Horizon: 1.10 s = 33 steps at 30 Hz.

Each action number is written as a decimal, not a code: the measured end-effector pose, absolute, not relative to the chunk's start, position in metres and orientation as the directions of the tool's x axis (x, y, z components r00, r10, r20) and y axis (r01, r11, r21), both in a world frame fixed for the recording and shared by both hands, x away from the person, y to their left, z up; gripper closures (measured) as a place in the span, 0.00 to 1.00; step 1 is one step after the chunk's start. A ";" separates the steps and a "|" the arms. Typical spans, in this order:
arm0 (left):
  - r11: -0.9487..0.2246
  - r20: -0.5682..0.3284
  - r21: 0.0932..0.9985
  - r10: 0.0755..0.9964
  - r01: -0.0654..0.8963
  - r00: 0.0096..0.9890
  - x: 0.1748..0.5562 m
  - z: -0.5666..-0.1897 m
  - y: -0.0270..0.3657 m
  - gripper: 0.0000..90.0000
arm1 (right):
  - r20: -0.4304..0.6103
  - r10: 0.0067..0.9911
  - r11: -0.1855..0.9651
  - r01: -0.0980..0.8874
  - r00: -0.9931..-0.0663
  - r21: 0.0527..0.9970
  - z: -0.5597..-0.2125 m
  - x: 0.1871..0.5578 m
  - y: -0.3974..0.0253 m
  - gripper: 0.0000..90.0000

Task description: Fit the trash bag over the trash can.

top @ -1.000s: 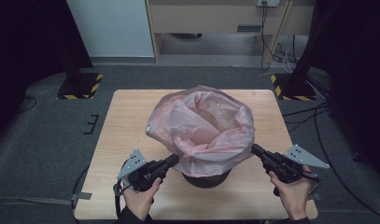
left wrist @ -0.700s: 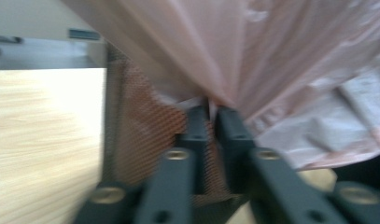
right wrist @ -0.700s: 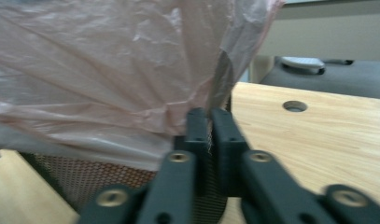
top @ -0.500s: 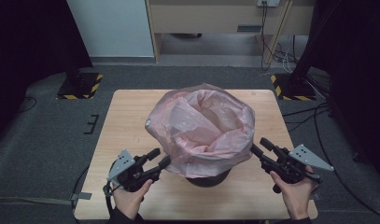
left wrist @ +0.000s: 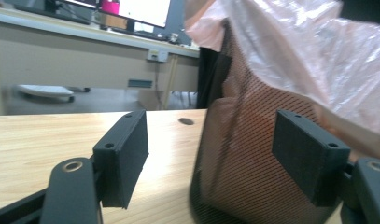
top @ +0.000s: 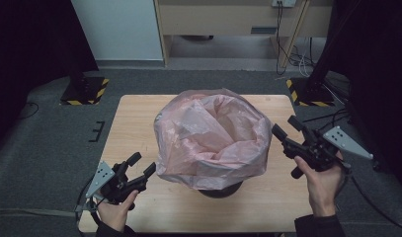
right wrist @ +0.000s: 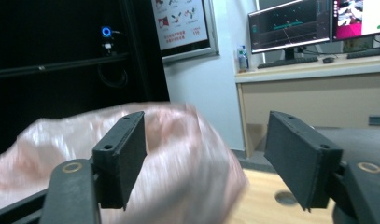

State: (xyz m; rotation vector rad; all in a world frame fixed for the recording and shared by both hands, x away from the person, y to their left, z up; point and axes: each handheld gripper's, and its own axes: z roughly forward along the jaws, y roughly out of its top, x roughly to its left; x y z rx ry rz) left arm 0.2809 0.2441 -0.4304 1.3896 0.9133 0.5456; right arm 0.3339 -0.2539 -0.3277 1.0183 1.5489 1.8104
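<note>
Pink bag (top: 213, 136) centre of frame in high view, draped over rim of a dark mesh bin (top: 221, 188), mouth open upward, hem hanging partway down the sides. Bin standing on wooden table (top: 134, 118), nearer its front edge.

Left gripper view: black mesh wall (left wrist: 243, 163) visible below bag hem (left wrist: 309, 60), pink film showing through the mesh, a detail hidden under the bag from above. Right gripper view: bag top (right wrist: 178, 154) blurred, seen from rim height, monitors on a desk at upper right.

Left gripper (top: 141, 165) at lower left, jaws spread wide, holding nothing, tips just beside bag hem, not touching. Right gripper (top: 286, 126) at right, level with bag rim, jaws likewise released and empty, just clear of the plastic.

Bare table left of and behind the bin; narrower strip in front. Right gripper's hand (top: 321, 177) over the table's right edge.
</note>
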 end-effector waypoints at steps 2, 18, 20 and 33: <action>0.140 -0.221 0.973 0.807 0.186 0.548 0.282 -0.433 0.248 0.29 | 0.194 0.797 -0.189 0.069 -0.571 0.980 -0.319 0.341 -0.249 0.30; -0.066 -0.166 0.871 0.893 0.487 0.418 0.309 -0.489 0.260 0.26 | 0.160 0.726 -0.101 0.127 -0.669 0.987 -0.255 0.396 -0.162 0.25; -0.088 -0.157 0.859 0.892 0.504 0.423 0.311 -0.491 0.259 0.26 | 0.156 0.718 -0.072 0.151 -0.678 0.986 -0.256 0.403 -0.148 0.25; -0.103 -0.170 0.838 0.883 0.535 0.437 0.313 -0.495 0.258 0.26 | 0.078 0.725 0.242 0.359 -0.684 0.901 -0.311 0.432 -0.082 0.24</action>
